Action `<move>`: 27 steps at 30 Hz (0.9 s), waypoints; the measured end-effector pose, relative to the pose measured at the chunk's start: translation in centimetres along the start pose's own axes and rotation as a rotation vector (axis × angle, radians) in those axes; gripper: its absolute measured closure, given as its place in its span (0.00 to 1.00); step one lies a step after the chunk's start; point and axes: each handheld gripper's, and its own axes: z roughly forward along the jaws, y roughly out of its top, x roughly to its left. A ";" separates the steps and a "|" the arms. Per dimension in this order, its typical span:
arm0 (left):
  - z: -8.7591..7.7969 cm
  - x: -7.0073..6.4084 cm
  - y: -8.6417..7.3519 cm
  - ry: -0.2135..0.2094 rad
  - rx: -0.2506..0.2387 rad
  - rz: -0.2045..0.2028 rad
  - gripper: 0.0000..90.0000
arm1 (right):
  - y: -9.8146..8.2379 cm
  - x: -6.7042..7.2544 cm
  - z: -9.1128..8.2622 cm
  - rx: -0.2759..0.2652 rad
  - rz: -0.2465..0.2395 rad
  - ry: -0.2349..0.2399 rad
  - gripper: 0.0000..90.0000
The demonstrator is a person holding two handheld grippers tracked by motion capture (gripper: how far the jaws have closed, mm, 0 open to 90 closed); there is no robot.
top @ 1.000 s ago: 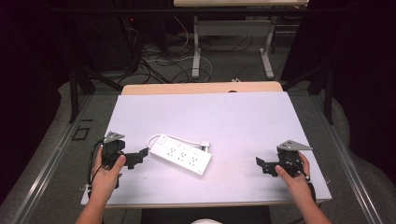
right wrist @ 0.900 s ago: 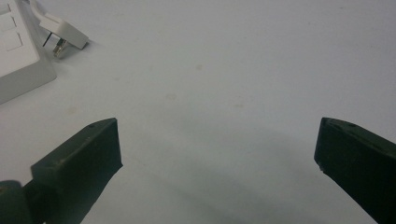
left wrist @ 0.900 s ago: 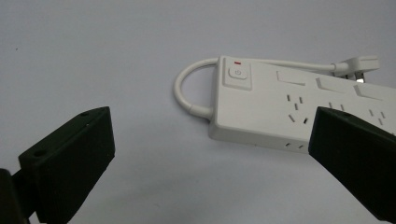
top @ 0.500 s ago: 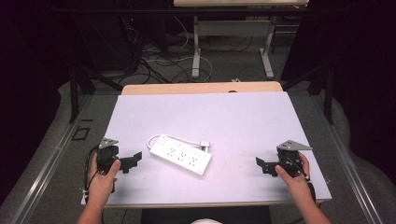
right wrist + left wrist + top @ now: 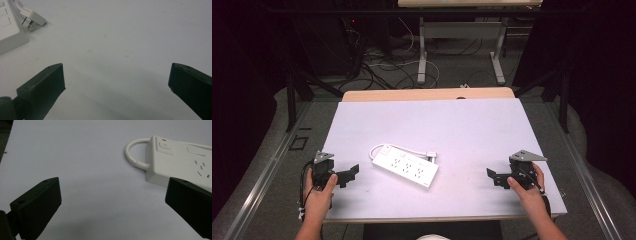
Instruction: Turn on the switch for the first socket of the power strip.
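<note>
Power strip (image 5: 405, 167) lies mid-worktop (image 5: 472, 130). Left gripper (image 5: 348, 175) has drawn back from it toward the near edge; right gripper (image 5: 493, 176) unmoved. Both wide open, empty. No grasp begun.

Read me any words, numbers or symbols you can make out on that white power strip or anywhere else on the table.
No words or numbers are readable.
Power symbol: on the switch of the power strip, faint.
Red mark beside the switch: too small to read.
</note>
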 end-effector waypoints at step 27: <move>0.9 0.8 -1.0 0.016 0.015 -0.019 0.01 | -0.1 -0.2 0.1 0.003 -0.003 -0.001 0.00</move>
